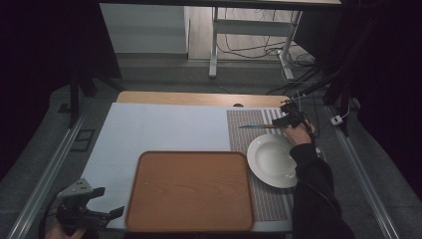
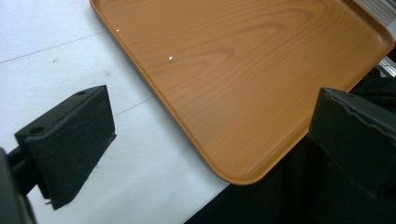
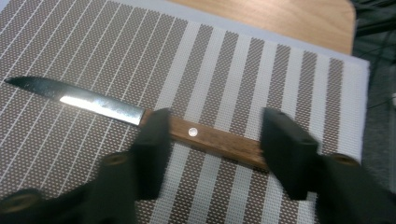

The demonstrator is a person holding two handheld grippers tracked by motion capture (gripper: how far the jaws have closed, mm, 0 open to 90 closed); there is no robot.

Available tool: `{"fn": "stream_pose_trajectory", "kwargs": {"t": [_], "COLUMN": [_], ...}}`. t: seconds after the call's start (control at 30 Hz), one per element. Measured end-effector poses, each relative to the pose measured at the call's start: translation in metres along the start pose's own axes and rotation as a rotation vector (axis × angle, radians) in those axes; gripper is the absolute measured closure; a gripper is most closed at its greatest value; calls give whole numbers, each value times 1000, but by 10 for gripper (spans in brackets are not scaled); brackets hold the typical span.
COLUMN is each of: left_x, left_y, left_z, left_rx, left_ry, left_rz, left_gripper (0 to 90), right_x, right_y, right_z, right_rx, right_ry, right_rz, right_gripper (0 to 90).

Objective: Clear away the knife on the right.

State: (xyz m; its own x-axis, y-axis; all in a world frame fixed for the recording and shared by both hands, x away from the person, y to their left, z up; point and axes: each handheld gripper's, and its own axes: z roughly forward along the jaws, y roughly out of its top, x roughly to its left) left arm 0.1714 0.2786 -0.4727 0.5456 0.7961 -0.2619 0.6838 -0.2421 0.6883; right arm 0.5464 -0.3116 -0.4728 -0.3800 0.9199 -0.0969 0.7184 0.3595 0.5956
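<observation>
A knife (image 3: 100, 103) with a brown wooden handle (image 3: 210, 137) and a steel blade lies on a brown-and-white striped placemat (image 3: 210, 60). My right gripper (image 3: 215, 156) hovers just over the handle, one jaw near the blade end and the other near the butt. Neither pad presses on the handle, so the gripper is open. In the high view the knife (image 1: 256, 126) lies at the far right of the table, with the right gripper (image 1: 287, 119) at its handle end. My left gripper (image 1: 107, 201) stands open and empty at the table's near left corner, and in its own view the left gripper (image 2: 215, 123) sits beside the tray's corner.
A brown wooden tray (image 1: 189, 191) lies empty at the front middle of the table. To its right a white deep plate (image 1: 272, 160) rests on the placemat (image 1: 245, 137). A pale cover (image 1: 164, 129) spreads over the table. The person's dark sleeve (image 1: 313, 189) reaches past the plate.
</observation>
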Motion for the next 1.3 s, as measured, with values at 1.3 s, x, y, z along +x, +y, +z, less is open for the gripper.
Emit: {"fn": "stream_pose_trajectory", "kwargs": {"t": [1.3], "left_x": [-3], "left_y": [1], "left_z": [2], "left_rx": [15], "left_ry": [11], "left_rz": [19], "left_gripper": [5], "right_x": [-26], "right_y": [-20], "right_z": [-8], "right_rx": [147], "right_ry": [108], "right_rz": [9], "right_gripper": [837]}}
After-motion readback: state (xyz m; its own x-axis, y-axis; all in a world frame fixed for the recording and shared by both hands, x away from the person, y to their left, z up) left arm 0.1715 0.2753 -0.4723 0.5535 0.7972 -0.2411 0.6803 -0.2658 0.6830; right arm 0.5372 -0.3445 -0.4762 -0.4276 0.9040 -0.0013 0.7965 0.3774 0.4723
